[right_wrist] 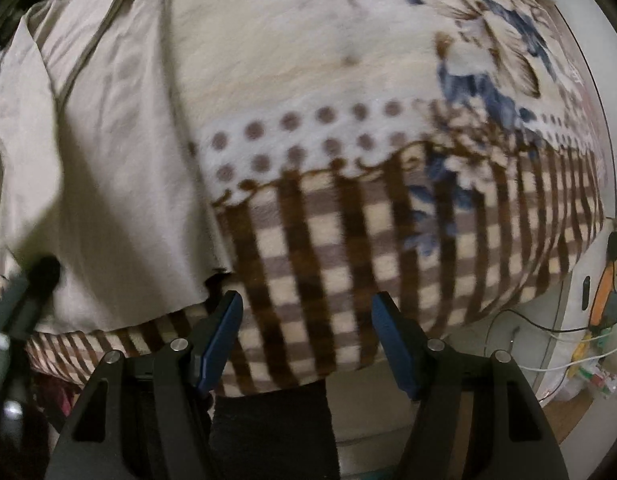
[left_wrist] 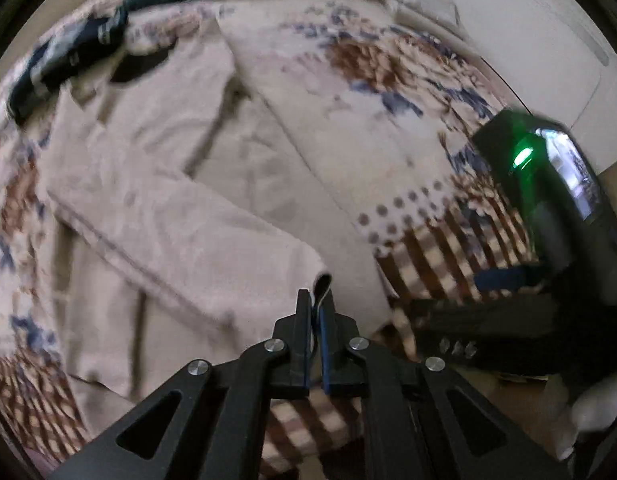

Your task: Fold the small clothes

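The left gripper (left_wrist: 317,304) is pinching a folded edge of a beige cotton garment (left_wrist: 156,184) lying on a floral-and-checked fleece blanket (right_wrist: 348,240). The right gripper (right_wrist: 308,312) is hovering spread wide, holding nothing, over the blanket's checked front edge.

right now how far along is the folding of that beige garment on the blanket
Partly done: one flap of the beige garment already lies folded across its body. In hand: the left gripper is shut on its edge. The right gripper is open over the patterned blanket. Remaining folds and the dark clothes are left.

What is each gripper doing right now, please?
Left gripper: shut on a fold of the beige garment.
Right gripper: open, holding nothing, above the patterned blanket.
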`<state>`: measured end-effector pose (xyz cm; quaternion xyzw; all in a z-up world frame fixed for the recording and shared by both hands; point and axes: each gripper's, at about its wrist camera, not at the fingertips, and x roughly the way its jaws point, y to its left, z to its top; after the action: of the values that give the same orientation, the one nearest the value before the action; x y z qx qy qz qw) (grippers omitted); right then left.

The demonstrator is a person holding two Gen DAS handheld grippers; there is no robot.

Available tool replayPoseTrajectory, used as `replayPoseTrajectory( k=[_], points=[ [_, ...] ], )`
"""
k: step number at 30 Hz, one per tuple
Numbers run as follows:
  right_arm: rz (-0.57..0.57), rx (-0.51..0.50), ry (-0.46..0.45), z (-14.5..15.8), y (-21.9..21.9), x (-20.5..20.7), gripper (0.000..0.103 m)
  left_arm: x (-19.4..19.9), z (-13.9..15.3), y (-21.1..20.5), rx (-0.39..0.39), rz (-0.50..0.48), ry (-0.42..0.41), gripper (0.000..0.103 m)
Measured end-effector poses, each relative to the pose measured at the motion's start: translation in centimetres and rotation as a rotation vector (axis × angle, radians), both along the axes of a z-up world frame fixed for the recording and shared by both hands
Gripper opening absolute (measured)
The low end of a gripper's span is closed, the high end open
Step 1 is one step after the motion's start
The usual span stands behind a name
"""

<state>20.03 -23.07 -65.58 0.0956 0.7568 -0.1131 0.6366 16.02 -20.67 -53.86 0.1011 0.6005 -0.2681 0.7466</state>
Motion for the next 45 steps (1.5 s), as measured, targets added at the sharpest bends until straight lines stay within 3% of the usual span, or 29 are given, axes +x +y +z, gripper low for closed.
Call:
replayPoseTrajectory(
  k=[2, 3, 5, 8, 9, 13, 14, 15, 18, 19, 20, 25, 29, 31, 32, 35, 37, 39, 40, 41, 45],
  points=[
    [-0.032, 0.038, -0.038, 1.3, -2.1, -0.1, 0.069, 0.6, 0.4, 1.1, -0.051, 0.059, 0.061, 0.010],
    [-0.043, 0.055, -0.061, 2.0, -2.7, -0.1, 0.069, 0.9, 0.9, 1.9, -0.068, 0.093, 0.070, 0.025],
    [-0.053, 0.091, -0.119, 3.3, -4.6, -0.2, 0.069, 1.6, 2.2, 4.4, -0.090, 0.176, 0.071, 0.040],
    [-0.052, 0.194, -0.208, 5.3, -4.6, 0.7, 0.069, 2.7, 3.5, 9.1, -0.081, 0.322, 0.052, 0.085],
    [-0.044, 0.234, -0.224, 5.5, -4.3, 0.9, 0.069, 3.2, 3.7, 10.7, -0.070, 0.376, 0.038, 0.088],
    [0.001, 0.319, -0.235, 4.3, -1.8, 2.1, 0.068, 4.0, 2.6, 17.7, 0.047, 0.596, 0.001, 0.088],
    [0.020, 0.323, -0.236, 3.5, -1.5, 1.9, 0.063, 4.0, 1.8, 19.2, 0.086, 0.630, 0.012, 0.088],
    [0.041, 0.323, -0.229, 2.3, -0.5, 2.0, 0.046, 4.1, 0.9, 20.4, 0.119, 0.658, 0.028, 0.088],
    [0.106, 0.323, -0.180, 0.2, 1.2, 2.4, 0.013, 3.8, -1.5, 23.1, 0.183, 0.697, 0.064, 0.088],
    [0.129, 0.292, -0.187, -0.2, 1.1, 2.1, 0.003, 3.6, -2.2, 23.8, 0.190, 0.701, 0.084, 0.088],
    [0.135, 0.259, -0.205, 0.0, 1.0, 1.8, 0.002, 3.4, -2.7, 24.4, 0.185, 0.711, 0.109, 0.088],
    [0.139, 0.157, -0.191, 1.0, -0.8, 0.0, 0.000, 2.5, -3.2, 25.9, 0.094, 0.748, 0.152, 0.088],
    [0.062, 0.223, -0.168, 2.0, -4.9, -2.3, 0.004, 1.9, -4.4, 25.0, 0.071, 0.705, 0.195, 0.088],
    [0.028, 0.229, -0.174, 3.0, -7.7, -3.3, 0.029, 1.7, -5.1, 24.3, 0.088, 0.683, 0.204, 0.088],
    [-0.003, 0.224, -0.168, 3.2, -8.9, -3.9, 0.050, 1.7, -5.3, 24.0, 0.097, 0.684, 0.201, 0.088],
    [-0.118, 0.296, -0.151, 2.4, -12.2, -4.7, 0.054, 1.3, -6.1, 23.7, 0.090, 0.685, 0.216, 0.087],
    [-0.164, 0.380, -0.111, 1.2, -13.7, -5.7, 0.054, 1.2, -6.6, 23.1, 0.082, 0.689, 0.205, 0.068],
    [-0.181, 0.415, -0.095, 0.5, -14.2, -6.1, 0.051, 1.2, -6.9, 23.0, 0.068, 0.683, 0.186, 0.012],
    [-0.195, 0.421, -0.101, 0.4, -14.6, -6.7, 0.043, 1.1, -6.7, 22.8, 0.057, 0.683, 0.185, 0.011],
    [-0.217, 0.439, -0.130, 0.7, -15.2, -7.2, 0.011, 0.9, -6.3, 22.9, 0.052, 0.683, 0.174, 0.007],
    [-0.266, 0.455, -0.185, 1.8, -16.4, -8.4, 0.007, 0.0, -3.3, 24.0, 0.018, 0.692, 0.153, 0.004]
  ],
)
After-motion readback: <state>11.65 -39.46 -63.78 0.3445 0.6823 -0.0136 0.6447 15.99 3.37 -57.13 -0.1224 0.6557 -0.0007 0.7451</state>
